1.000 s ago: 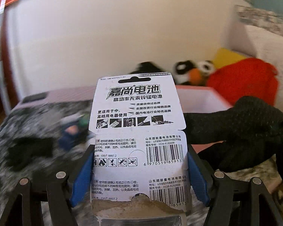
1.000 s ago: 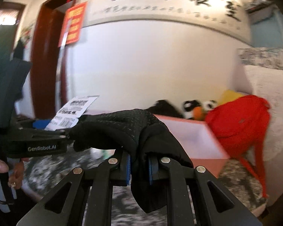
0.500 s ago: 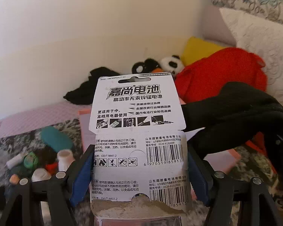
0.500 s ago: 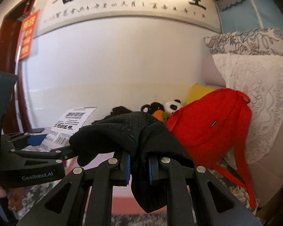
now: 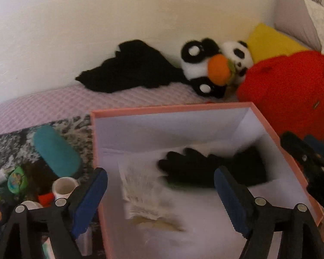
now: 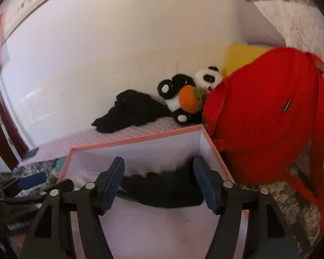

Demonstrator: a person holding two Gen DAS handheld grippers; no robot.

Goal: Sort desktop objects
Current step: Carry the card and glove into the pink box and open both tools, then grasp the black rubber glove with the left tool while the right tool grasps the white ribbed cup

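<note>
Half a second ago the battery card was being held upright in the left gripper (image 5: 161,196) and the black glove was being pinched in the right gripper (image 6: 158,184); now both are being seen lying loose inside the pink box (image 5: 170,109), and both sets of jaws are being held wide apart with nothing between them.

Going from left to right: a teal case (image 5: 56,151), a white cup (image 5: 64,187) and other small clutter are being left on the patterned cloth to the left of the box. Inside the box, the battery card (image 5: 143,192) is lying left of centre on the floor (blurred, so its print cannot be read), and the black glove (image 5: 207,167) is lying to its right, towards the far right wall. Beyond the box, a black cloth (image 5: 131,67), a panda toy (image 5: 213,69) and a red backpack (image 6: 267,116) are being seen against the wall.

The card is being judged light, thin and fairly stiff, best pinched across its flat edges; the glove is being judged soft and limp, likely to sag and drape, so a bunched fold near its middle is being favoured. The remaining small items on the left look rigid and light, some perhaps prone to rolling.
</note>
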